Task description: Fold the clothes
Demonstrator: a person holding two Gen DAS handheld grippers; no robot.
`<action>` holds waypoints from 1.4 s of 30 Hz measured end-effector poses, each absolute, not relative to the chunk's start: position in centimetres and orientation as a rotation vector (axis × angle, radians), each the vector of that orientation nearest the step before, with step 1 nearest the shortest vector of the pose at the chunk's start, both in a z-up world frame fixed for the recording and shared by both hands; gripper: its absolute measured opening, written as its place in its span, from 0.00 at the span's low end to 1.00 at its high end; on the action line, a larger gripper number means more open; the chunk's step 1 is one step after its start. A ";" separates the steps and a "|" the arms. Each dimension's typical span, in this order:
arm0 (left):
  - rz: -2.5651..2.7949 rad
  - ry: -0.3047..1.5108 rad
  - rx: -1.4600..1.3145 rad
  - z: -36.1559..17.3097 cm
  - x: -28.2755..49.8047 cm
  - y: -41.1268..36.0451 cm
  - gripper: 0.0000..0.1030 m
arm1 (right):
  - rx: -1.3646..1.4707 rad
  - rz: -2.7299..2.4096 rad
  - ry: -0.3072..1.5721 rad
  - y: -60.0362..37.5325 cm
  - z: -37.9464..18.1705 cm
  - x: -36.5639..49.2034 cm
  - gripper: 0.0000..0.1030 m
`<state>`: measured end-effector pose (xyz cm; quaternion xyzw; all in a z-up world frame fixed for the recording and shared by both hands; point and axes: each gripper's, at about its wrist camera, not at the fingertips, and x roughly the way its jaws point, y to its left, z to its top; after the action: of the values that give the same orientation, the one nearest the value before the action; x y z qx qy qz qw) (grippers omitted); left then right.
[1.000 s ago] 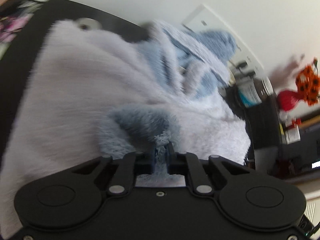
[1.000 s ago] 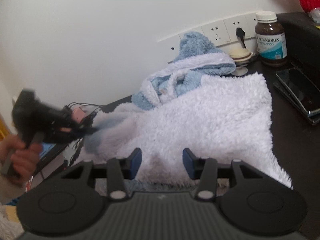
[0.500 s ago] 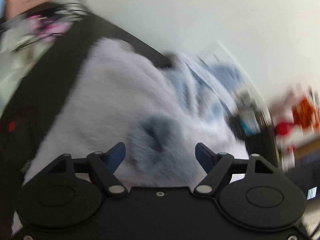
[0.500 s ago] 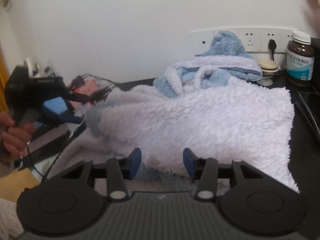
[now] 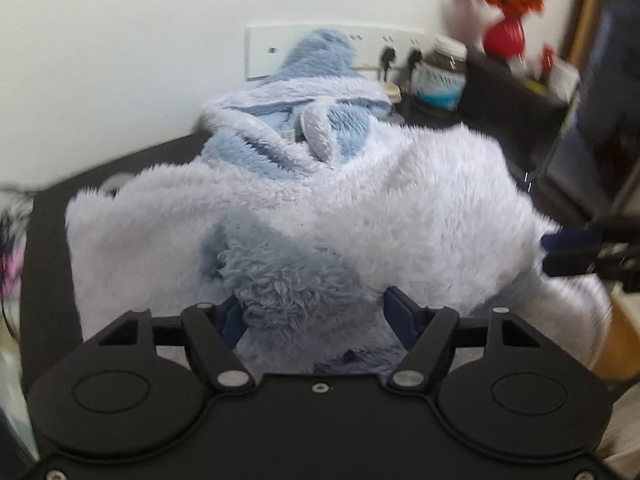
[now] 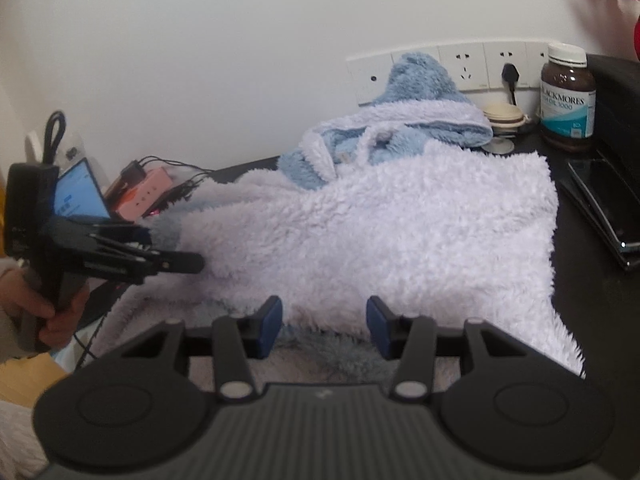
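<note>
One fluffy lilac-white robe (image 6: 400, 232), blue hood; left gripper (image 5: 316, 316) fingers closing around blue cuff (image 5: 288, 288); right gripper (image 6: 324, 320) spread.

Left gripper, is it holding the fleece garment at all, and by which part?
Nothing held yet: the left gripper jaws are closing around the fleece garment at its blue-grey patch, pads not pressing it.

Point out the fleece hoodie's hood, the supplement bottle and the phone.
hood (image 6: 420, 80): right wrist view, blue peak of the hood.
supplement bottle (image 6: 567, 104): right wrist view, its label.
phone (image 6: 608, 196): right wrist view, dark screen.
</note>
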<state>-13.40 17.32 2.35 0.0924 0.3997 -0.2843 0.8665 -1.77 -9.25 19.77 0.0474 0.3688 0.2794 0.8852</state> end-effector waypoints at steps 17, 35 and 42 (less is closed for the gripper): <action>-0.410 1.262 -0.822 -1.8 -9.0 27.3 0.48 | -0.479 0.659 0.539 -2.3 18.1 -3.3 0.66; -0.474 1.345 -0.728 -0.1 -11.4 26.1 0.10 | -0.548 0.739 0.696 -7.8 22.6 -2.1 0.06; -0.434 1.380 -0.689 -1.2 -12.7 26.3 0.71 | -0.662 0.779 0.875 -7.1 19.8 -3.1 0.07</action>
<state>-12.74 26.26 -1.22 -0.3087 0.6185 -0.1945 0.6960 -3.05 -7.08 19.80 -0.3064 0.4053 0.3606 0.7822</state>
